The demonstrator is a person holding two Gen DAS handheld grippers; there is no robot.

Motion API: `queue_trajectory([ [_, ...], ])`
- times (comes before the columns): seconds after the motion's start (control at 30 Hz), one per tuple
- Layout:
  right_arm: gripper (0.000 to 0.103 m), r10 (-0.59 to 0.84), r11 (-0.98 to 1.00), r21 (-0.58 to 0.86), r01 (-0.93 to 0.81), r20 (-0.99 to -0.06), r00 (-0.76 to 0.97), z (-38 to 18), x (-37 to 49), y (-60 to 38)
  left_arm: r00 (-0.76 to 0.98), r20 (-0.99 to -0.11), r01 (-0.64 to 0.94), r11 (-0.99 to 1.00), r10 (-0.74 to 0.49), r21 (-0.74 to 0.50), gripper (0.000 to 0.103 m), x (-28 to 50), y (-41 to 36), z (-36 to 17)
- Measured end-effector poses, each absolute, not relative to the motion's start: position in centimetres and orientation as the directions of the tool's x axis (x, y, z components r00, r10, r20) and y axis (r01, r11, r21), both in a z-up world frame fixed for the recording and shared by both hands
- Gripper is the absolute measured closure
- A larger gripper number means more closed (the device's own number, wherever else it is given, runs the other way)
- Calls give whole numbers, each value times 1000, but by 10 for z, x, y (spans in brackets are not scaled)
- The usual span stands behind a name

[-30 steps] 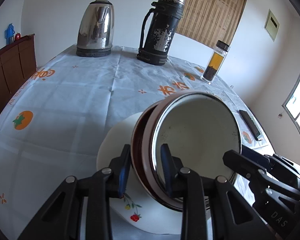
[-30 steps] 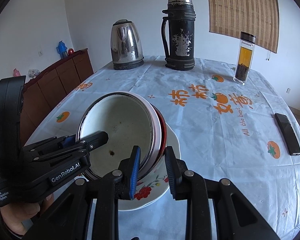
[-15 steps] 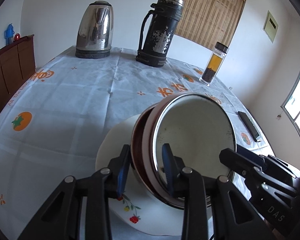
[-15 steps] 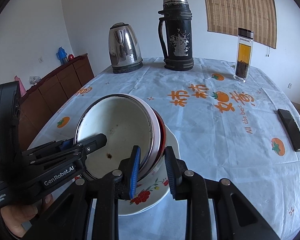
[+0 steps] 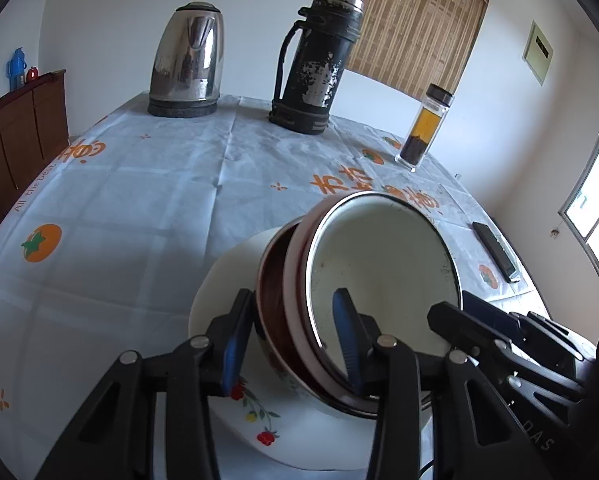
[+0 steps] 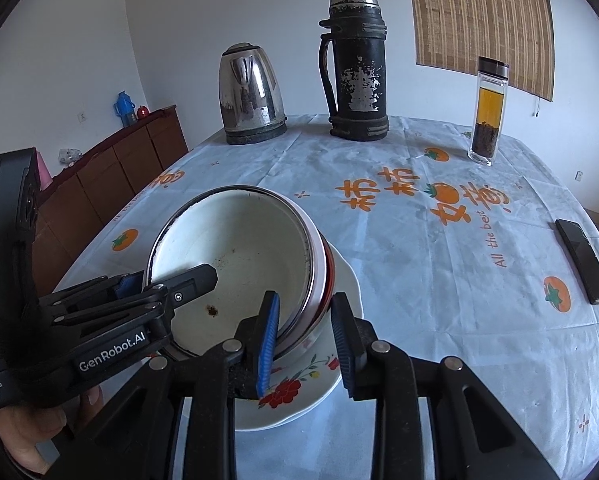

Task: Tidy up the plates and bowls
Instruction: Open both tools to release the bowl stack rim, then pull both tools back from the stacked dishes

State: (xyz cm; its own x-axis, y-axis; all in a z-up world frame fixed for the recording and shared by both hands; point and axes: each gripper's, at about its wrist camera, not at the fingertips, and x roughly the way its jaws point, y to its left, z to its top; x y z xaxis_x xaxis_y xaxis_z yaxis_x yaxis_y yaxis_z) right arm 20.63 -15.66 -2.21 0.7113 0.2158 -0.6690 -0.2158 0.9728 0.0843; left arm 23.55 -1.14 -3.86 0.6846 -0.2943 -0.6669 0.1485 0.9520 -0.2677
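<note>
Bowls: a tilted nest of bowls [image 5: 383, 280] sits in the lower centre of both views, a white enamel one with a dark metal rim innermost, a pinkish one and a red-brown one outside it; the stack leans on edge on the plate.
Plate: a white plate [image 6: 299, 396] with a red flower print lies flat on the worktop under the bowls, lower centre of the frame.
Left gripper: the left gripper [image 5: 289, 340] straddles the rims of the stack, one blue pad inside the white bowl, the other outside the red-brown one; whether the pads press the rims, I cannot tell.
Right gripper: the right gripper [image 6: 305, 334] straddles the opposite rim likewise, one pad inside, one outside with a sliver of gap; its grip cannot be told either.
Worktop: the worktop [image 6: 439, 280] carries a pale cloth printed with oranges.
Far edge: a steel kettle [image 6: 251, 96], a worn black flask [image 6: 357, 68] and a glass tea bottle [image 6: 487, 112] stand along the upper part of the frame.
Right side: a dark phone [image 6: 583, 266] lies flat, well apart from the plate.
</note>
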Motion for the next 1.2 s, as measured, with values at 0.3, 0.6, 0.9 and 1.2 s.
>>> queue_trajectory([
  [0.3,44,218,965,14,-260,-590,777,-15,187,-148,751,-599,127,950,-279,-285,28,228,1,-26],
  [0.6,44,217,967,12,-255,-567,795,-13,182,-154,774,-575,133,957,-264,-260,28,223,-1,-23],
  [0.9,44,163,975,-76,-210,-403,901,-14,152,-165,871,-446,146,975,-208,-168,28,199,-9,-7],
  [1.2,36,124,983,-109,-144,-176,977,-11,120,-178,924,-344,127,982,-167,-137,24,182,-9,1],
])
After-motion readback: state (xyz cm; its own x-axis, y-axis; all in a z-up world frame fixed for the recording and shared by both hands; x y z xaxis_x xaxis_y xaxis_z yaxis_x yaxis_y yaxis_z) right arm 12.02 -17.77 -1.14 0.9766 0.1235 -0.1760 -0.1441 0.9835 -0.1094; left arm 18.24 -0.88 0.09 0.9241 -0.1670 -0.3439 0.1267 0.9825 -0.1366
